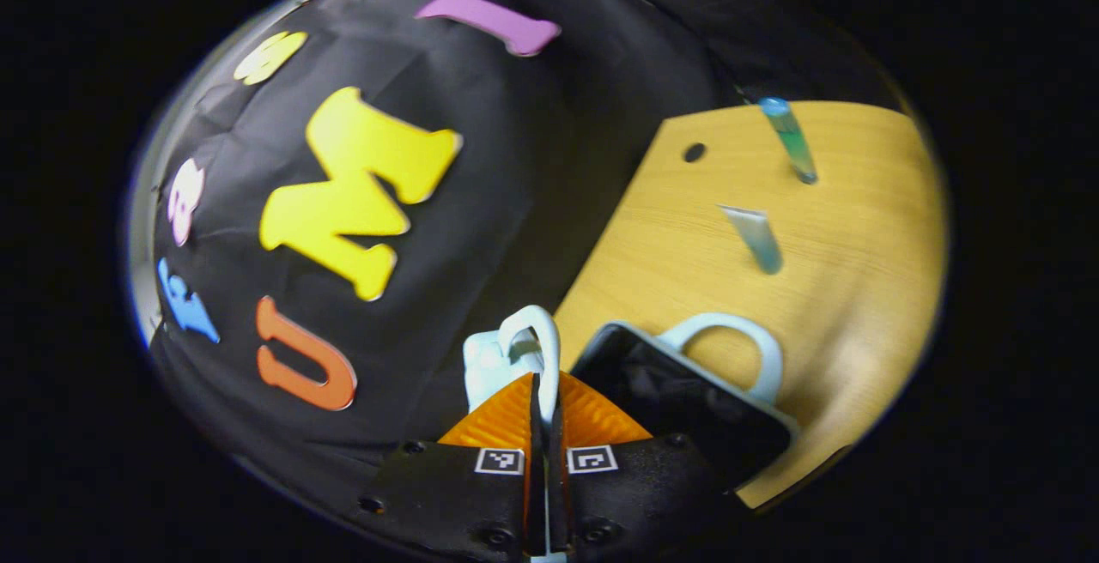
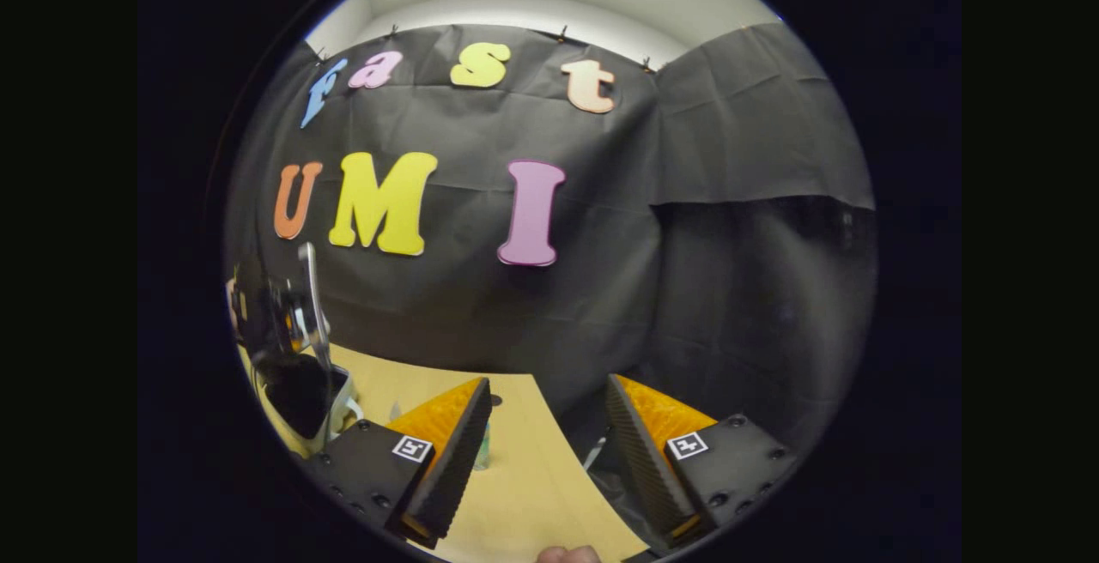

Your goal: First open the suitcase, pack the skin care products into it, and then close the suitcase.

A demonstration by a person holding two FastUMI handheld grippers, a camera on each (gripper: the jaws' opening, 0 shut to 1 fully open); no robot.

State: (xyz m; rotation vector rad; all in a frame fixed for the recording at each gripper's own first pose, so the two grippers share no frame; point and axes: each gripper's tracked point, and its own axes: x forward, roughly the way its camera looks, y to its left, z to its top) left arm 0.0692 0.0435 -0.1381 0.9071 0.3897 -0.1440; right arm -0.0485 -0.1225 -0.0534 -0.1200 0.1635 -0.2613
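left claw (image 1: 544, 396) sits at the bottom of the left gripper view, its two fingers pressed together on a pale handle (image 1: 534, 340) that loops up just past the tips. that handle belongs to the lid (image 1: 489, 361) of the case, whose pale edge stands straight ahead of the claw. to the claw's right lies the open case (image 1: 687, 408), dark inside, with a second pale handle (image 1: 730, 348) arching off its far rim; so two handles, one on each half. the case rests on a wooden table (image 1: 859, 288). farther ahead and to the right of the claw, two tubes stand apart from each other on the wood: a near tube (image 1: 755, 239) and a far tube (image 1: 790, 141), both well clear of the case. a small dark hole (image 1: 694, 152) marks the table beyond them.

right claw (image 2: 548, 451) in the right gripper view stands wide open, holding nothing, above the table (image 2: 532, 494). far off to its left the case (image 2: 300, 391) shows with its lid (image 2: 311, 305) raised, the left claw's body (image 2: 266, 314) beside it.
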